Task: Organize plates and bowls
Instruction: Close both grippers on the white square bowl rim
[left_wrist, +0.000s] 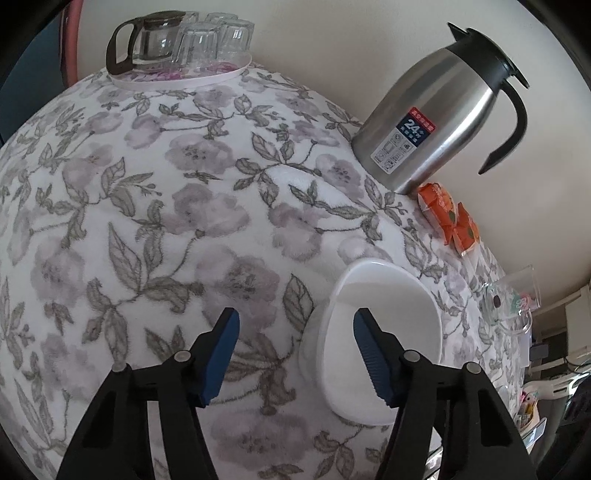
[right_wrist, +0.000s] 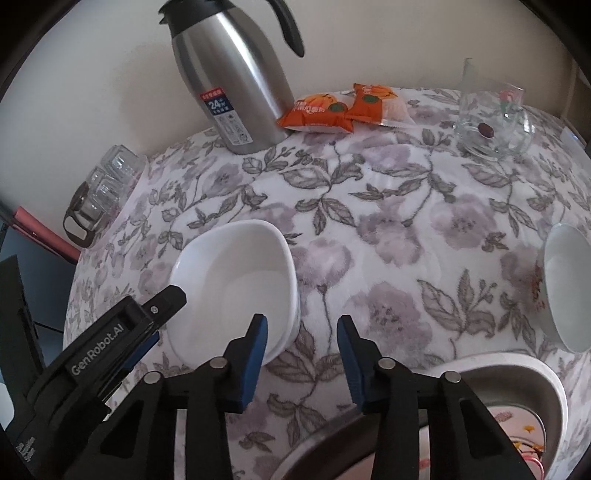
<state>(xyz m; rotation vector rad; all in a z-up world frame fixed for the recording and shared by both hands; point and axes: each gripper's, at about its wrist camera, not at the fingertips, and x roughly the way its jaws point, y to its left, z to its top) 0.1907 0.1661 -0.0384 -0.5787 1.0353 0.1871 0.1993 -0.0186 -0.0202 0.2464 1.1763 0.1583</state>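
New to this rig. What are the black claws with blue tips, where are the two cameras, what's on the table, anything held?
No robot: a person holds a two-finger gripper in each hand, each carrying a fisheye camera looking along its fingers. One picture is from the left gripper, the other from the right gripper. Both are open and hold nothing. On the floral tablecloth sit stacked white bowls, another white bowl, a steel thermos jug, orange snack packets, a glass mug, and a tray of glasses.

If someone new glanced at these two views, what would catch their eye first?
Probably the steel thermos jug standing tall at the table's far edge, with bright orange snack packets beside it. Next, the stacked white dishes on the floral cloth, with the open left gripper at their rim.
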